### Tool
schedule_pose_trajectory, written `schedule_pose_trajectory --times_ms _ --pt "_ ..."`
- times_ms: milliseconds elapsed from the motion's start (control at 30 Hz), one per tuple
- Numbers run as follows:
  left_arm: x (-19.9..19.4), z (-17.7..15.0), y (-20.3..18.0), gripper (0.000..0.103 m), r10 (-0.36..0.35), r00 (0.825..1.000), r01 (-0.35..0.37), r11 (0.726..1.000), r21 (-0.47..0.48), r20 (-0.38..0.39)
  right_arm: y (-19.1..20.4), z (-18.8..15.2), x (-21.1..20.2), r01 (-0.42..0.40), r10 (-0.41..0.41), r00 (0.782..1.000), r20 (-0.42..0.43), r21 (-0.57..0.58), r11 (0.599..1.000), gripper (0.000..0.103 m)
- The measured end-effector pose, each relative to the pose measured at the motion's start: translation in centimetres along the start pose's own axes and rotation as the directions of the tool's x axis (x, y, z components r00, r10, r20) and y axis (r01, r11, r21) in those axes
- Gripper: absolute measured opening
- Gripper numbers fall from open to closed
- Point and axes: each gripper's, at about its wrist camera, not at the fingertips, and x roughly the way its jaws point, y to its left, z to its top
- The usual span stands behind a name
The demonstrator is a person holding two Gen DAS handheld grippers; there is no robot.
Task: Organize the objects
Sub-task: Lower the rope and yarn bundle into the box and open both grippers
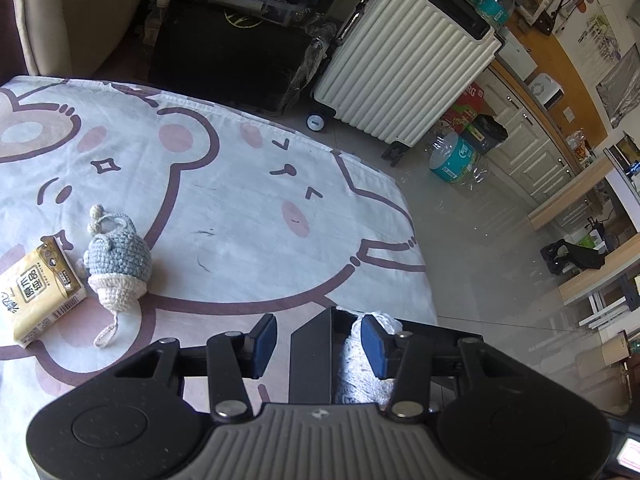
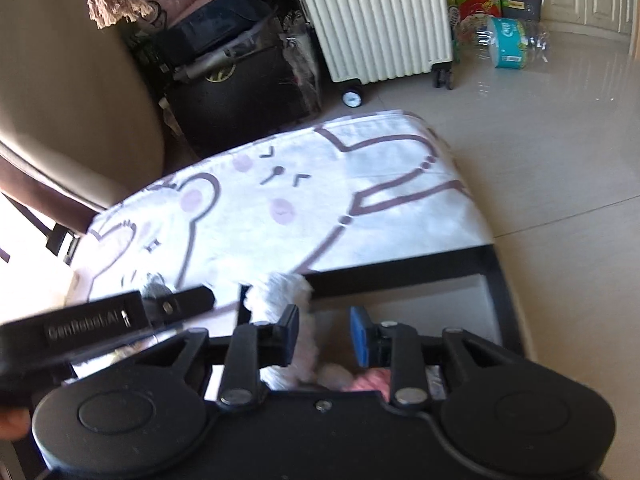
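Hovering over the near edge of the table (image 1: 240, 208), the left gripper (image 1: 320, 344) has its tongs partly open. The upright wall of a black box (image 1: 312, 356) and a white knitted thing (image 1: 352, 364) sit between them. One blue pad (image 1: 374, 346) is right against the knit, but the other pad (image 1: 264, 344) stands clear of the box wall with a strip of cloth showing in the gap, so nothing is actually clamped.

The table wears a white cloth with big cartoon bear faces. Over by its left edge there's a yellow tissue pack (image 1: 40, 288), and touching it is a blue-grey crochet mouse (image 1: 118, 264) with a cream bottom and a little loop of tail, both lying flat and well apart from the box.

From the right wrist, the right gripper (image 2: 325, 334) is also open and points down into the same black box (image 2: 400, 268), which sits at the near edge of the table. A fluffy white toy (image 2: 280, 292) pokes up over the box rim just beside one finger, not pinched, and the space between the pads is bare. Something pink (image 2: 370, 382) lies lower down in the box; too blurry to say what it is.

A ribbed white suitcase (image 1: 408, 64) stands on the floor beyond the far edge
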Motion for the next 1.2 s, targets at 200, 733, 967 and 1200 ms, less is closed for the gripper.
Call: schedule_pose_trajectory --times_ms 200,733,967,1200 --pt "0.8 0.2 0.2 0.047 -0.026 0.999 0.026 1.000 0.015 -0.021 1.7 -0.2 3.3 0.024 -0.029 0.995 -0.093 -0.062 0.998 0.013" --pt "0.6 0.0 0.3 0.047 0.010 0.999 -0.006 0.997 0.078 -0.052 1.9 -0.6 3.2 0.067 -0.076 0.991 -0.113 -0.083 0.994 0.012" --pt "-0.7 -0.6 -1.2 0.047 0.068 0.997 -0.059 0.983 0.175 -0.043 -0.2 -0.5 -0.4 0.128 -0.129 0.990 -0.051 -0.024 0.991 0.018" --pt "-1.7 -1.3 -2.3 0.048 0.117 0.993 -0.105 0.963 0.248 -0.035 -0.9 -1.1 -2.7 0.187 -0.188 0.982 -0.018 -0.032 0.982 0.021"
